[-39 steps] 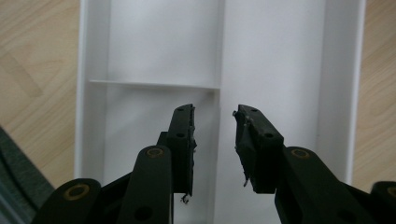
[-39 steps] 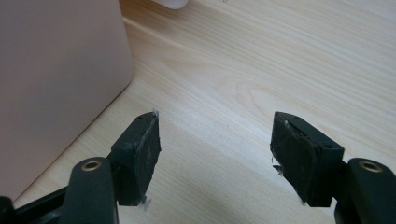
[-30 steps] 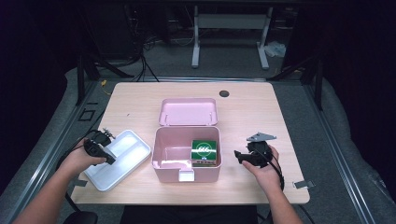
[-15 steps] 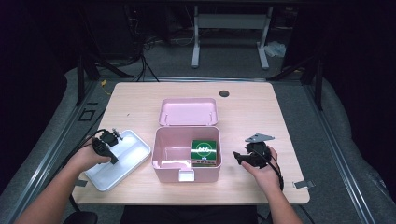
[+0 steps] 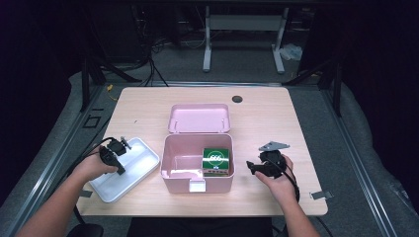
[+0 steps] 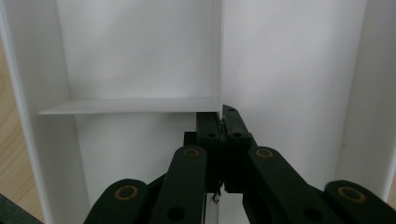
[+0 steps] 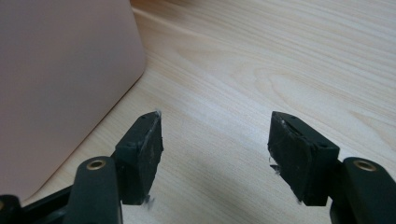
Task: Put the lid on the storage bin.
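Two containers on the counter (image 5: 257, 123) — pink box (image 5: 197, 170) holding a green packet (image 5: 216, 159), white divided tray (image 5: 126, 170) at its left. Left tool (image 6: 223, 122) clenched on the tray's divider; right tool (image 7: 215, 144) released beside the box.

White tray (image 6: 140, 56) cut off on every side.

White tray (image 5: 141, 160), pink box (image 5: 184, 168), green-and-white carton (image 5: 216, 157), black tongs (image 6: 224, 122), pale wood table (image 5: 143, 106).

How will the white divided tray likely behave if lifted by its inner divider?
The white tray looks thin, moulded and probably light. Pinched by the left claw on a divider wall, it may tilt or flex. Its smooth surface could let it slip.
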Demonstrator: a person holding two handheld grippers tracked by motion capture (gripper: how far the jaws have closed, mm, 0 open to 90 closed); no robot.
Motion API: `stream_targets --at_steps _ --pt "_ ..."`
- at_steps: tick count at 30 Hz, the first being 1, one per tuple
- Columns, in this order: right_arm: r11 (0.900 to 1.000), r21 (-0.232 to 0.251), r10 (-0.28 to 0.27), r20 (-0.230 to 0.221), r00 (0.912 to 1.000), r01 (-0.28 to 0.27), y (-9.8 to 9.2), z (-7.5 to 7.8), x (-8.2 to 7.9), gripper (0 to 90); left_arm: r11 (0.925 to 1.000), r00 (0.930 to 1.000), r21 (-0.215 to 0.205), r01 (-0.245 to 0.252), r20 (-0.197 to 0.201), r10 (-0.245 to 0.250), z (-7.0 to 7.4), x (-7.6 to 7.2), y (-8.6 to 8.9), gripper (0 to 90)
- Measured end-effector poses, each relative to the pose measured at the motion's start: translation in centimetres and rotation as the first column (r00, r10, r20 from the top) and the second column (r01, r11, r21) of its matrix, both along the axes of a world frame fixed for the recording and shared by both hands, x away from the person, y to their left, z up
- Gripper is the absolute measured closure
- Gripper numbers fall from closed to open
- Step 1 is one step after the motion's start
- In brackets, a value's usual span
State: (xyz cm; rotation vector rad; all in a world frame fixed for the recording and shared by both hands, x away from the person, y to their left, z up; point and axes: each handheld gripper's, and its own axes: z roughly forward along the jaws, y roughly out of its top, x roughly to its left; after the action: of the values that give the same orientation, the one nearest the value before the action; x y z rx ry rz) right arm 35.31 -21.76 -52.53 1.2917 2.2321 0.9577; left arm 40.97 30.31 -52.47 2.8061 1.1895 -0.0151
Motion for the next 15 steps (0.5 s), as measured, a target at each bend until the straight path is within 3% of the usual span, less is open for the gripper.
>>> stream_targets --at_steps 8,15 --pt "1.000 -0.008 -0.009 -0.008 0.9999 0.009 0.0 -0.2 0.1 34.7 0.9999 1.0000 0.015 0.005 -0.009 -0.005 0.1 -0.2 -0.2 88.8" --pt "1.000 -0.007 -0.007 -0.008 0.9999 0.007 -0.2 -0.1 0.1 34.7 1.0000 1.0000 0.002 0.002 -0.009 -0.002 1.1 -0.2 -0.1 88.9"
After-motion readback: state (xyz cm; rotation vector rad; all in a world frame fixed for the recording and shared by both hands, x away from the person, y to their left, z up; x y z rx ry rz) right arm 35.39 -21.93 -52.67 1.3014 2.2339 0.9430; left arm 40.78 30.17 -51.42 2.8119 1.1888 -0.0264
